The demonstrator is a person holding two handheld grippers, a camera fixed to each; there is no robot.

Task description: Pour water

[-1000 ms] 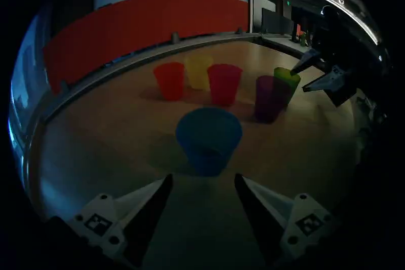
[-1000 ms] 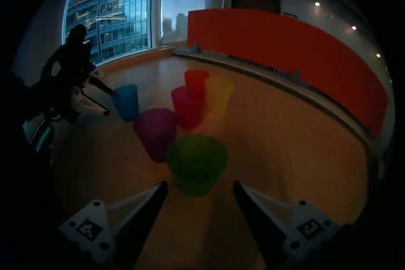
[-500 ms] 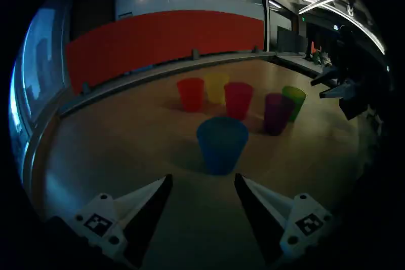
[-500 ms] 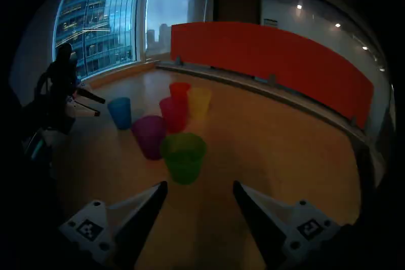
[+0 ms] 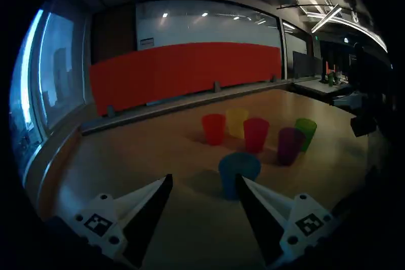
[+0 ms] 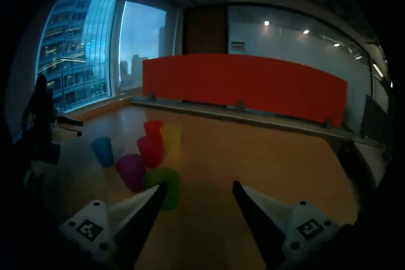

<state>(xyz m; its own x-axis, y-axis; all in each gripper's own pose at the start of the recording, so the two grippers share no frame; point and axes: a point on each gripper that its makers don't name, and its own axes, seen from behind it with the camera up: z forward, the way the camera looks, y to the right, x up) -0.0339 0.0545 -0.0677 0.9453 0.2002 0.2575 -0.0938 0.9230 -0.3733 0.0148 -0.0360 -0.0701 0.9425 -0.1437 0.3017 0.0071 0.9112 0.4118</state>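
Note:
Several coloured plastic cups stand on a wooden table [image 5: 131,158]. In the left gripper view the blue cup [image 5: 238,171] is nearest, just beyond my open left gripper [image 5: 202,189]; behind it stand the red cup [image 5: 213,129], yellow cup [image 5: 237,122], pink cup [image 5: 255,135], purple cup [image 5: 289,145] and green cup [image 5: 306,131]. In the right gripper view the green cup [image 6: 164,185] sits by the left fingertip of my open right gripper [image 6: 200,194], with the purple cup [image 6: 130,171], pink cup [image 6: 150,150], blue cup [image 6: 103,151], red cup [image 6: 153,128] and yellow cup [image 6: 172,137] beyond. Neither gripper holds anything.
A long red partition [image 5: 182,70] runs along the table's far edge. Tall windows [image 6: 76,62] face a city. The other gripper and the person's dark outline stand at the right [image 5: 362,113] of the left gripper view and at the left [image 6: 43,118] of the right gripper view.
Both grippers have pulled back and tilted up from the cups, which now look smaller and lower in each view. The fingers stayed open. The cups have not moved.

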